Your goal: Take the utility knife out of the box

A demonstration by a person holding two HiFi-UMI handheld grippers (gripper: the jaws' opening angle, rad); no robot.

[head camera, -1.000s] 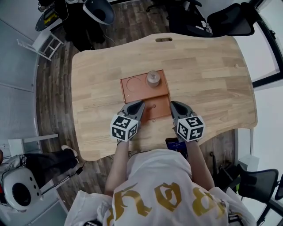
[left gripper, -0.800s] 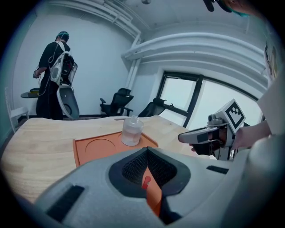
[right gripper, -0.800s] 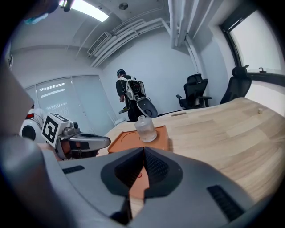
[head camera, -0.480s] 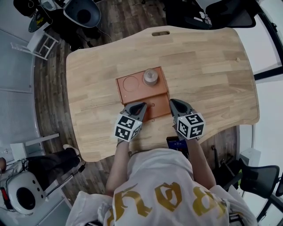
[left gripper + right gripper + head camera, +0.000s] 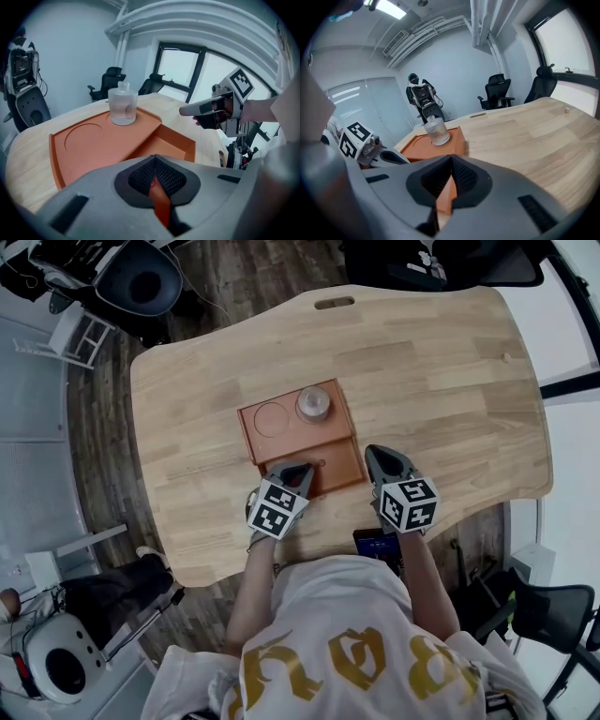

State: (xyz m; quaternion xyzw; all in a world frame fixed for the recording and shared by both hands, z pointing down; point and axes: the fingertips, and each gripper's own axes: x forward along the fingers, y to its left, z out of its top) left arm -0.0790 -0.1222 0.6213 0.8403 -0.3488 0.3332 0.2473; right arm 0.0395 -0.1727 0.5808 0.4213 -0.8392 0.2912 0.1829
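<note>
Pale wood made up the surface (image 5: 441,381), with dark office chairs (image 5: 441,263) past its far edge. An orange box (image 5: 291,437) lay just ahead of the left claw (image 5: 298,470), whose tip hung over the box's sunken near compartment. The right claw (image 5: 380,457) was just beside the box's right wall, over bare wood. Both claws were pressed together with nothing between them. A clear glass bottle (image 5: 314,404) stood upright on the box's raised far part, beyond both claws, next to a round groove (image 5: 273,418).
</note>
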